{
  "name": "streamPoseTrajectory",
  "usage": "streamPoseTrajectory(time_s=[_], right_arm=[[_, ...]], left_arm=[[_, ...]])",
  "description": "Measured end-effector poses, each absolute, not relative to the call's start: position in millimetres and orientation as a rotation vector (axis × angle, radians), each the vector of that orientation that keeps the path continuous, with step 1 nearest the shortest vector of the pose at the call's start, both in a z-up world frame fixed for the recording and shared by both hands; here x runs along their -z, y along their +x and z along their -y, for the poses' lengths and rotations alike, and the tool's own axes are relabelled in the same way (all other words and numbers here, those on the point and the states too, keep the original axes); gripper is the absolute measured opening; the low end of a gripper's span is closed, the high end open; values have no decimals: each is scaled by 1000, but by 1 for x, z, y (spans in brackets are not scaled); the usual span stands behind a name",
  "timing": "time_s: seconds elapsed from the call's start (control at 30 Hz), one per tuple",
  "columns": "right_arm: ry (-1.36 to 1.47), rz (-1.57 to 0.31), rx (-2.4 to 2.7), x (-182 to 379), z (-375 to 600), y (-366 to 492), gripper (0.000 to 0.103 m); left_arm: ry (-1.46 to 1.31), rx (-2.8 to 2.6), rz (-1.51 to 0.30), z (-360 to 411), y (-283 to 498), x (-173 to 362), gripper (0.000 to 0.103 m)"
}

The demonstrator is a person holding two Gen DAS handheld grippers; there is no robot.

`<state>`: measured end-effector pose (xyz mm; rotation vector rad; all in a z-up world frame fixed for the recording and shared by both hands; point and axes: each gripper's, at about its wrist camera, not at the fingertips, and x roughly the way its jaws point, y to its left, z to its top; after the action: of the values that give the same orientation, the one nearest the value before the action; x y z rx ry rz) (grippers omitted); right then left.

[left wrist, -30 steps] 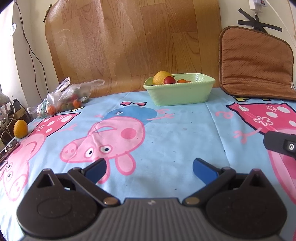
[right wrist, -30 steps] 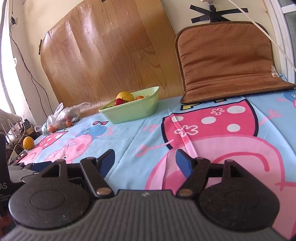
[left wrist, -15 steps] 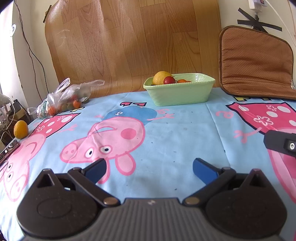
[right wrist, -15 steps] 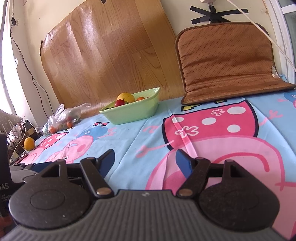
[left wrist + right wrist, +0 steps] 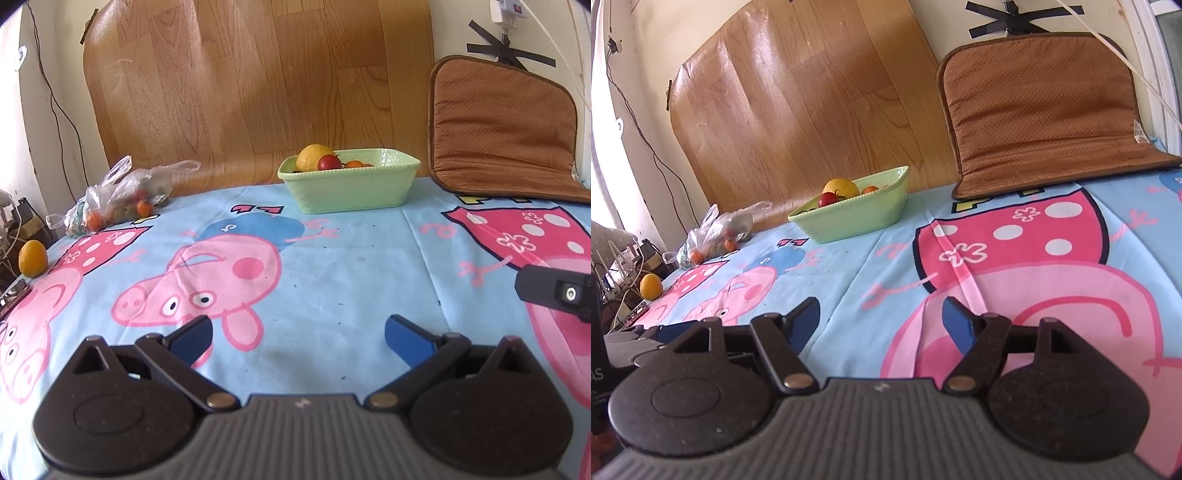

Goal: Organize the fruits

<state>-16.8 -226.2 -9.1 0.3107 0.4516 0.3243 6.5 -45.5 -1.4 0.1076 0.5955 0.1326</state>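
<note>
Two empty grippers, left gripper (image 5: 297, 338) and right gripper (image 5: 879, 319), hover spread-fingered; green dish (image 5: 354, 184) collects fruit, one orange (image 5: 32, 257) stranded.

dish (image 5: 351, 184) set at 12 o'clock on tablecloth (image 5: 332, 266), fruits (image 5: 314, 158) held in it | bag of fruit (image 5: 118, 195) laid at 10 o'clock | lone citrus (image 5: 33, 258) at 9 o'clock, near edge | cushion (image 5: 502, 125) propped at 2 o'clock, behind dish

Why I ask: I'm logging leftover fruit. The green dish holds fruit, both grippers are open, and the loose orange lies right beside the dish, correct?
Not quite. In the left wrist view the loose orange sits at the table's far left edge, well apart from the green dish. The rest holds.
</note>
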Motion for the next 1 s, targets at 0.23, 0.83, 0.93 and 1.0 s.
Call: streamPoseTrajectory(time_s=[0.23, 0.83, 0.93, 1.0], right_arm=[[291, -434, -317, 9, 223, -19, 75], [271, -441, -305, 10, 220, -18, 75], [271, -441, -305, 10, 221, -17, 75], [269, -442, -306, 10, 221, -17, 75]], left_arm=[[86, -115, -560, 43, 0, -1, 103], [28, -120, -498, 34, -10, -7, 103], [43, -108, -487, 37, -12, -8, 103], [47, -101, -484, 38, -12, -8, 103]])
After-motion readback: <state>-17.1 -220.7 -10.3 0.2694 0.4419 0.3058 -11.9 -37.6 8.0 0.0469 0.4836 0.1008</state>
